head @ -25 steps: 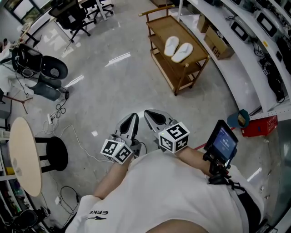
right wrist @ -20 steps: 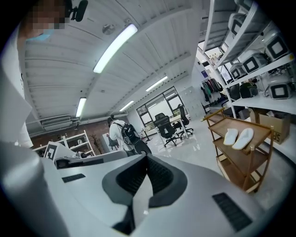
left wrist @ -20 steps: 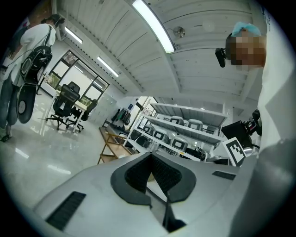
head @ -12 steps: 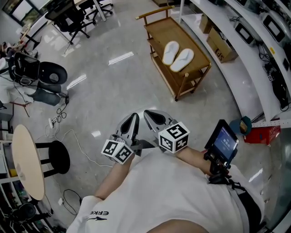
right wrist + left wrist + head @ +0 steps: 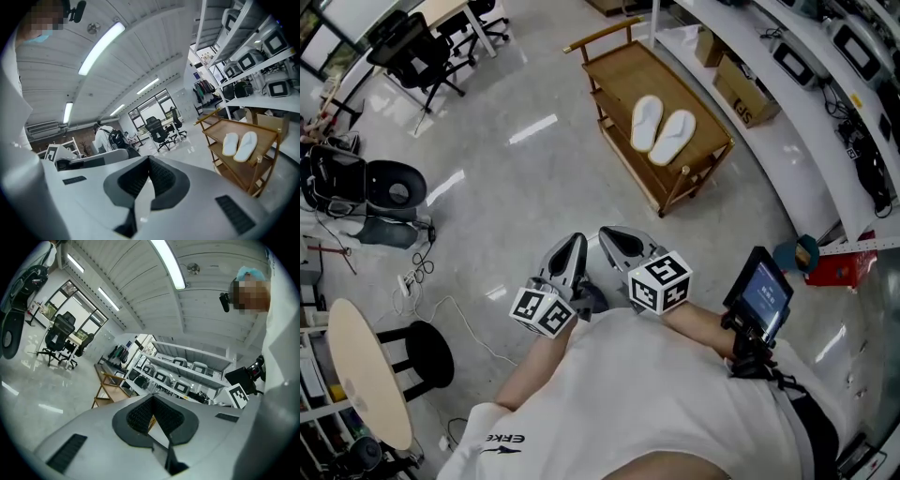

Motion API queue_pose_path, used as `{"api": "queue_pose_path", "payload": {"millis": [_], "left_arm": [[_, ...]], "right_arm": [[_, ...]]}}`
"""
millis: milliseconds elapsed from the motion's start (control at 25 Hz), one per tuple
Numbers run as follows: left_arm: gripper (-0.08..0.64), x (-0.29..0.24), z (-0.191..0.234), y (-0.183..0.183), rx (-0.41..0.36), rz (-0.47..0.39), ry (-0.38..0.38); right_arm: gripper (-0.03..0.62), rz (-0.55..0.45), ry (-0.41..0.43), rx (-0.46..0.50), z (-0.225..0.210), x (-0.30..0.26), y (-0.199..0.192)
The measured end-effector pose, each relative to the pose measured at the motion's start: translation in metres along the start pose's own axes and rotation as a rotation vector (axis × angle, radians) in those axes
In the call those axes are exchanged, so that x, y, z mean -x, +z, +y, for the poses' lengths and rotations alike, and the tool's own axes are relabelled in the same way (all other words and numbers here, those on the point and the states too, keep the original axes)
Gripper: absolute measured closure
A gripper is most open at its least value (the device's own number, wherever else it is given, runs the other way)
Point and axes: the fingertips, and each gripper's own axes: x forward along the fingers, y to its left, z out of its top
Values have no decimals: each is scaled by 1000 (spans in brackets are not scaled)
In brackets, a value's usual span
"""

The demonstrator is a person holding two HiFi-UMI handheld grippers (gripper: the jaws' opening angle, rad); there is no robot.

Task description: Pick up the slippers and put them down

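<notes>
Grey floor (image 5: 525, 202), wooden cart (image 5: 639, 67): top shelf carries two slippers (image 5: 673, 137) — my left gripper (image 5: 572, 247) and right gripper (image 5: 620, 240) pressed together, empty.

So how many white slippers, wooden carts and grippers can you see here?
Slippers: 2
Wooden cart: 1
Grippers: 2
Total: 5
</notes>
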Motion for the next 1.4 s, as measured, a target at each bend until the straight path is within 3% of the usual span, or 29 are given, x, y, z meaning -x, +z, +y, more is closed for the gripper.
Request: {"api": "queue_pose_path", "payload": {"millis": [400, 800, 1040, 1400], "left_arm": [[555, -32, 90, 67, -27, 55, -114], [557, -33, 168, 91, -15, 120, -194], [557, -53, 176, 87, 26, 155, -239], [556, -127, 180, 80, 13, 235, -260]], "right_arm": [[591, -55, -108, -4, 2, -99, 41], [591, -77, -197, -13, 10, -176, 43], [591, -85, -282, -39, -13, -179, 50], [591, -117, -338, -92, -81, -181, 79]]}}
